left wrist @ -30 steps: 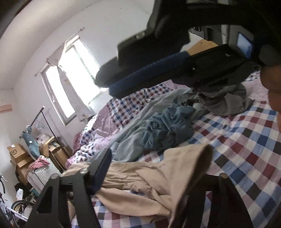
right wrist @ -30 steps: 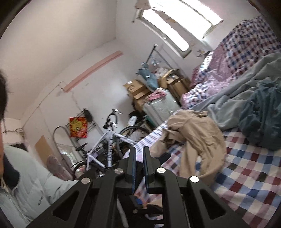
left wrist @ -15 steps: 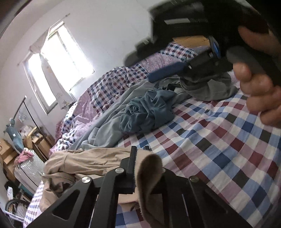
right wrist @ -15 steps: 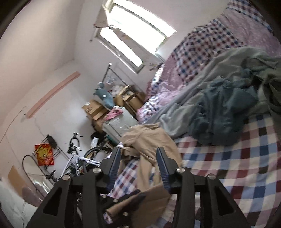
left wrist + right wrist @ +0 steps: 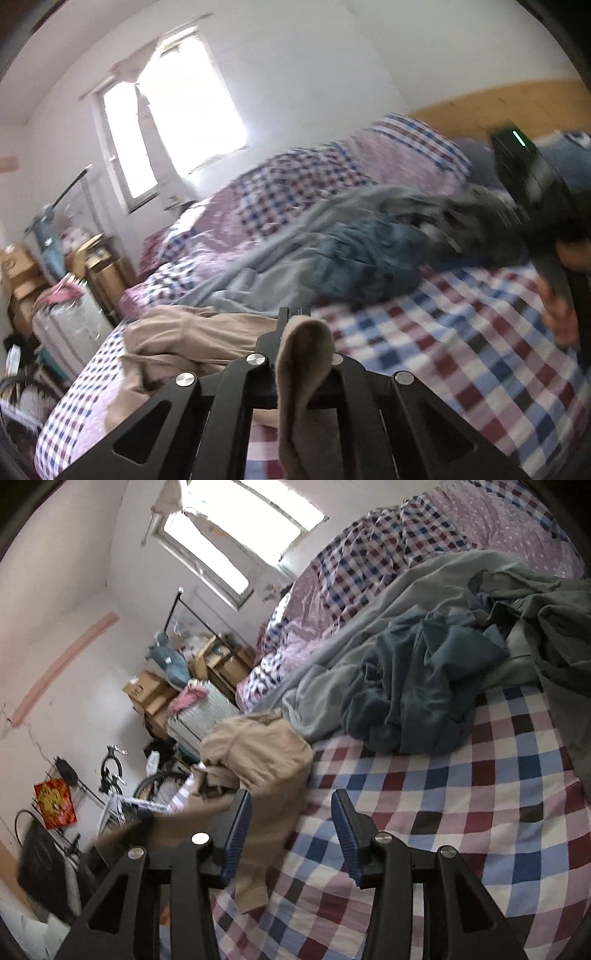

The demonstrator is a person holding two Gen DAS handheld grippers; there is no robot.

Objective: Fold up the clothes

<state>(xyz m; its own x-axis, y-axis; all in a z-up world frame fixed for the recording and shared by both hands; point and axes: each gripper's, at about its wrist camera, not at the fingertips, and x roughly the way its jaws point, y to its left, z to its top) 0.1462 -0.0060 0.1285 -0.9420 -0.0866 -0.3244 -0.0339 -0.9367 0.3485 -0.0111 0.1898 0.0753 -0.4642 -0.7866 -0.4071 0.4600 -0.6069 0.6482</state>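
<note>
A tan garment (image 5: pixel 207 339) lies crumpled at the near left corner of the checked bed (image 5: pixel 443 350). My left gripper (image 5: pixel 295 314) is shut on a fold of it, and the pinched flap droops back over the jaws. My right gripper (image 5: pixel 291 801) stands open with nothing between its blue pads. It hovers just over the tan garment (image 5: pixel 266 753) where it meets the checked sheet (image 5: pixel 461 812). In the left wrist view the right gripper's black body (image 5: pixel 532 192) and the hand (image 5: pixel 557 317) holding it show blurred at the right.
A teal garment (image 5: pixel 417 686), a pale grey-blue one (image 5: pixel 332 679) and a dark grey-green one (image 5: pixel 554 627) are heaped mid-bed. A rolled quilt (image 5: pixel 369 554) lies behind them. Past the bed's left edge stand cardboard boxes (image 5: pixel 147 694), a clear bin (image 5: pixel 199 716) and a bicycle (image 5: pixel 118 794).
My left gripper closed on the tan garment's edge and rose with it. My right gripper opened, tipped down and sank toward the tan garment.
</note>
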